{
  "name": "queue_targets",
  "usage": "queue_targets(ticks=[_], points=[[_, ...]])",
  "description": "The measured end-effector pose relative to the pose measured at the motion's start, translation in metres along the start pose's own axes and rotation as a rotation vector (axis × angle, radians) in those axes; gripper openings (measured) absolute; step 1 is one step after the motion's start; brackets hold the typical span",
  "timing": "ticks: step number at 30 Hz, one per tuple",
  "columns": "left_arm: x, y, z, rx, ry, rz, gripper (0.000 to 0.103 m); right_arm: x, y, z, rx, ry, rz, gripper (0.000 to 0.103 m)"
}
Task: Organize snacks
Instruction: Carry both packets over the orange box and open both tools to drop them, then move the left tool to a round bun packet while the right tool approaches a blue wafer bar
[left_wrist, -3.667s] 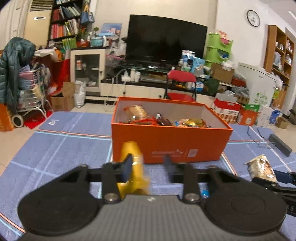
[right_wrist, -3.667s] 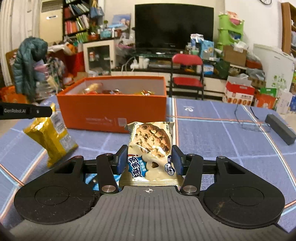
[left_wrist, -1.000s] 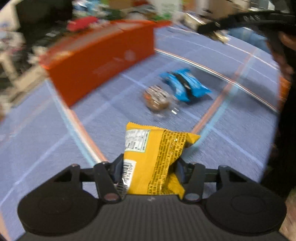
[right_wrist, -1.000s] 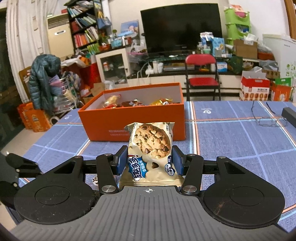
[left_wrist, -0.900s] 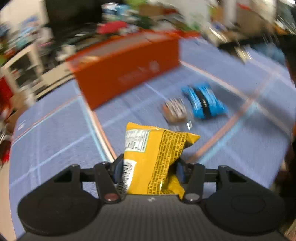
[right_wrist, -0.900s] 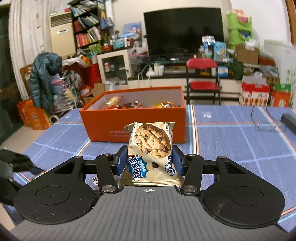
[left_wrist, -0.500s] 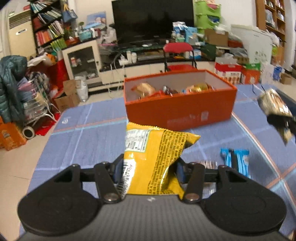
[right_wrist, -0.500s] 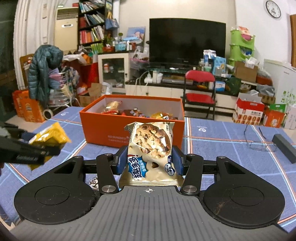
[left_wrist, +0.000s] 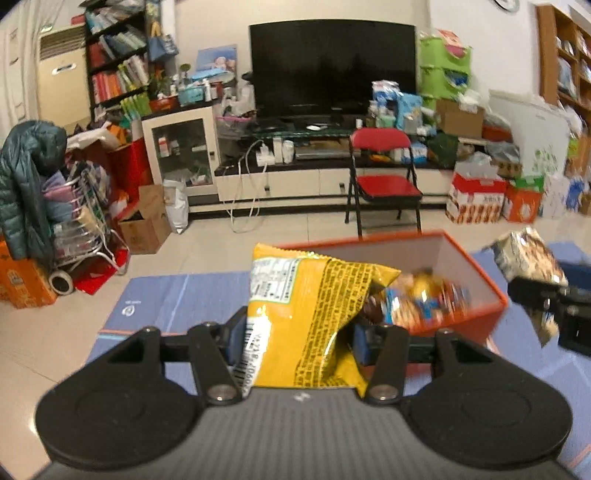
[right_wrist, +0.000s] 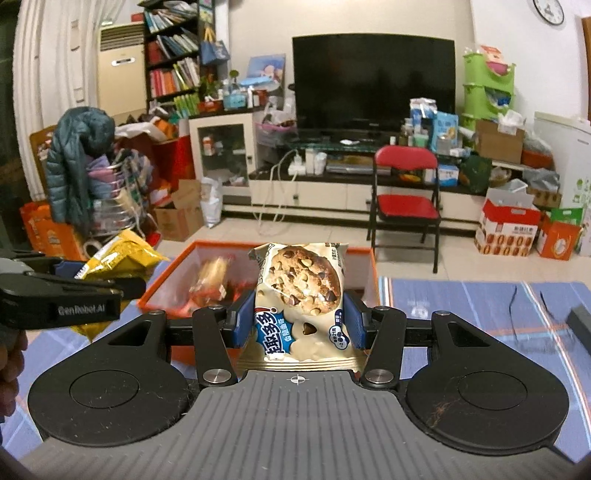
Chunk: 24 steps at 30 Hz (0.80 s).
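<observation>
Left wrist view, orange box (left_wrist: 476, 295): half a second back it stood well ahead on the blue surface (left_wrist: 177, 295); now its open top lies just beyond the fingers, snacks visible inside.
Yellow packet (left_wrist: 314, 325): clamped upright in the left gripper (left_wrist: 295, 341), near the box's left side.
Cookie packet (right_wrist: 304, 295): pinched upright in the right gripper (right_wrist: 297, 325), now at the box's front wall.
Meaning: both snacks look carried in for dropping; neither is released yet.
</observation>
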<state>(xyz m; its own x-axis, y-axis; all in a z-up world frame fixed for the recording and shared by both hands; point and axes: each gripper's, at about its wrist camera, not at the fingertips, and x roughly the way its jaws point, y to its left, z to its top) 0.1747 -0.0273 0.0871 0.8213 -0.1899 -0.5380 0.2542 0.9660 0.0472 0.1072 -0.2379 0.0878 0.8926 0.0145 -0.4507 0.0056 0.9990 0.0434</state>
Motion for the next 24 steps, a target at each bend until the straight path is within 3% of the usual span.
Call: queue_targets(ticks=[6,13,16,17,18,19,21,24], points=[[0.042,-0.002,0.035,-0.042,-0.033,0.032,0.052,0.059,-0.010,0.037,0.014,0.031,-0.002,0.036],[0.090,-0.010,0.043,-0.099,-0.002,0.044,0.052,0.102,-0.016,0.055,-0.010,0.026,-0.022,0.036],[0.119,-0.017,0.045,-0.126,0.038,0.042,0.054,0.128,-0.017,0.055,-0.017,0.069,-0.034,0.037],[0.126,-0.021,0.042,-0.112,0.050,0.039,0.071,0.137,-0.016,0.052,-0.020,0.098,-0.036,0.037],[0.131,-0.025,0.041,-0.099,0.057,0.041,0.082,0.148,-0.017,0.050,-0.018,0.137,-0.038,0.044],[0.130,-0.027,0.039,-0.092,0.045,0.056,0.084,0.151,-0.018,0.048,-0.019,0.148,-0.040,0.053],[0.115,-0.025,0.037,-0.103,-0.010,0.066,0.100,0.137,-0.021,0.046,-0.006,0.094,-0.050,0.056],[0.075,-0.018,0.036,-0.119,-0.089,0.055,0.100,0.092,-0.027,0.044,0.017,0.009,-0.050,0.057]])
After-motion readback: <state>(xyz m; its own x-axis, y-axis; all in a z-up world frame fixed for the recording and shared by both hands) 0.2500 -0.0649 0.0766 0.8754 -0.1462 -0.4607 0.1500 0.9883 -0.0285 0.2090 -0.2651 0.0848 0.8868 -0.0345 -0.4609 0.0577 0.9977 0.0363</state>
